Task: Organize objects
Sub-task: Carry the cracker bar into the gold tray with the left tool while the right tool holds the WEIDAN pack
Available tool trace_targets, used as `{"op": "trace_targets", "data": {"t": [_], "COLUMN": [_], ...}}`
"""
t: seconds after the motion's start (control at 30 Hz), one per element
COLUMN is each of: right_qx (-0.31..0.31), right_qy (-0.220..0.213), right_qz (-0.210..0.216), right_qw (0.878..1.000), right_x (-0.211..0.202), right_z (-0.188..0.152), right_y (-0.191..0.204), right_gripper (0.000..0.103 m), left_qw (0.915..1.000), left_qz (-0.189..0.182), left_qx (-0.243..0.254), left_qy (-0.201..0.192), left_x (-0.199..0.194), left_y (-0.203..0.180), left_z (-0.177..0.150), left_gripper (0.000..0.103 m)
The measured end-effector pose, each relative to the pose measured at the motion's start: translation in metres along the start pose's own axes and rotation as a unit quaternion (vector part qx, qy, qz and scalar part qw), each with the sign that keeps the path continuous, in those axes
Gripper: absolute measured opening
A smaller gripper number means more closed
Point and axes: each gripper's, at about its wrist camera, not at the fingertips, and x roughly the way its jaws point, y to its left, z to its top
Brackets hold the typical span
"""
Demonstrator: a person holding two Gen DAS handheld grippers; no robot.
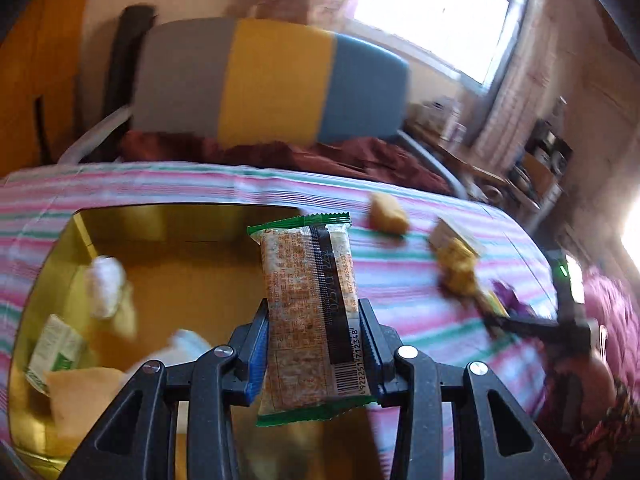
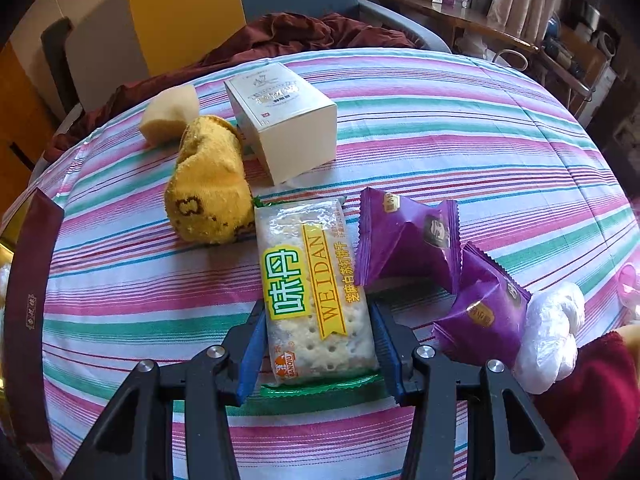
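Glossy plastic film wraps the cracker packet (image 2: pixel 316 292); purple foil pouches (image 2: pixel 404 236) shine. The yellow sock (image 2: pixel 208 192) is nubbly cloth, the bench (image 2: pixel 440 128) cover matt striped cotton.

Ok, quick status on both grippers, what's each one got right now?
Left gripper: shut on a cracker packet, lifted over the gold box.
Right gripper: shut on another cracker packet on the striped tablecloth.

Pink, green and white striped tablecloth (image 2: pixel 440 128); beside its white cardboard box (image 2: pixel 288 120), a yellow fuzzy sock (image 2: pixel 208 196), two purple foil packets (image 2: pixel 404 236).
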Motion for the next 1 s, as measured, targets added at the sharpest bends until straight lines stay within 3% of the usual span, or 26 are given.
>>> {"op": "trace_targets", "data": {"t": [0.17,0.37,0.73,1.0], "right_qx": [-0.007,-0.008,-0.015,-0.018], "right_qy": [-0.010,-0.016,-0.018,-0.025], "right_qz": [-0.012,-0.019,-0.020,-0.021], "right_qw": [1.000,1.000,1.000,0.999], "right_x": [0.001,0.001,0.003,0.002], "right_z": [-0.003,-0.006,-0.004,-0.008], "right_y": [0.006,0.012,0.014,0.016], "right_gripper": [0.050,0.050,0.050,0.050], "left_qw": [0.9985,0.9929,0.9846,0.9880], "left_qz": [0.029,0.060,0.088,0.080], "left_qx": [-0.045,-0.087,-0.115,-0.113], "left_qy": [0.010,0.054,0.098,0.068], "left_x": [0.009,0.036,0.063,0.037], "left_y": [0.051,0.098,0.119,0.113], "left_z": [0.015,0.024,0.028,0.012], "left_gripper": [0.040,0.040,0.041,0.043]}}
